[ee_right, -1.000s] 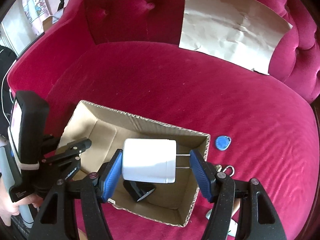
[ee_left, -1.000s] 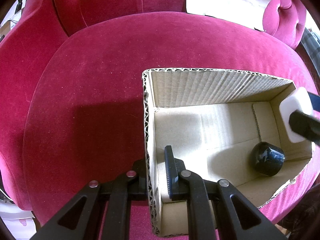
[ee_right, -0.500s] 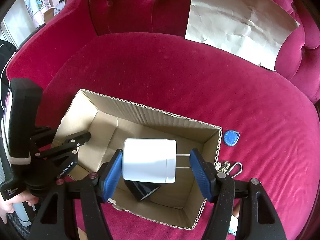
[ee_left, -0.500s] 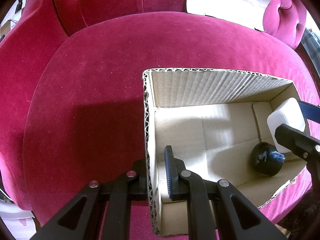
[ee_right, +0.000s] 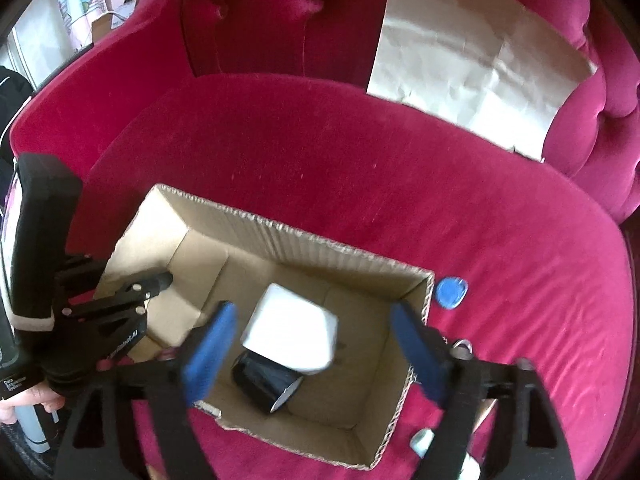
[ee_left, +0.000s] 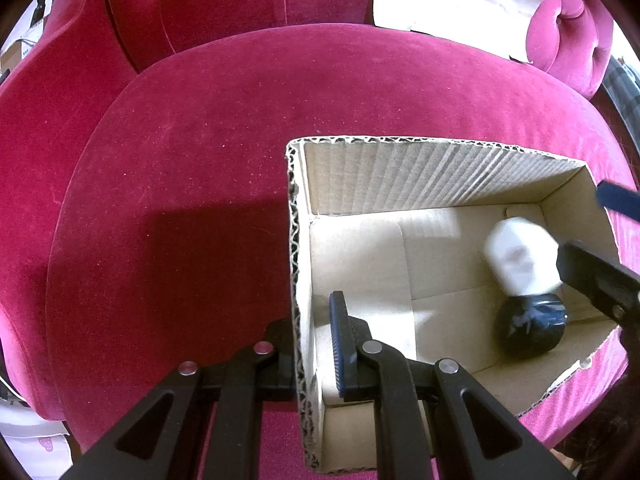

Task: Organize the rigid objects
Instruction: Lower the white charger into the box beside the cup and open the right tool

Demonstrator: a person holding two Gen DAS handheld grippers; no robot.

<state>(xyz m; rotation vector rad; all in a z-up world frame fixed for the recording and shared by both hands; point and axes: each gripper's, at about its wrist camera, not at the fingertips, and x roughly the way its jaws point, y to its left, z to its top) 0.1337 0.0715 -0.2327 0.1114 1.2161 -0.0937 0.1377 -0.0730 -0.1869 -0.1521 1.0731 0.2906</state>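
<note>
- Right tool [ee_right: 308, 344]: blue-padded jaws have just been opening and now stand wide apart over the box, nothing pressed between them.
- White rounded plastic charger block [ee_right: 290, 330] sits loose below and between those jaws, inside the box, blurred; clear of both pads.
- It lies against the top of a black glossy cylindrical object [ee_right: 266, 378] on the box floor, at the box's right end in the left wrist view.
- Left tool [ee_left: 316, 344]: jaws closed on the short left wall of the open brown corrugated cardboard box [ee_left: 420, 168], one finger inside, one outside.
- Box rests on the crimson velvet sofa seat [ee_right: 400, 168].
- Just beside the box's right wall: a blue teardrop key fob [ee_right: 451, 293]; a metal ring with keys nearer the right tool.
- Crumpled brown paper sheet [ee_right: 472, 68] leans on the sofa back.
</note>
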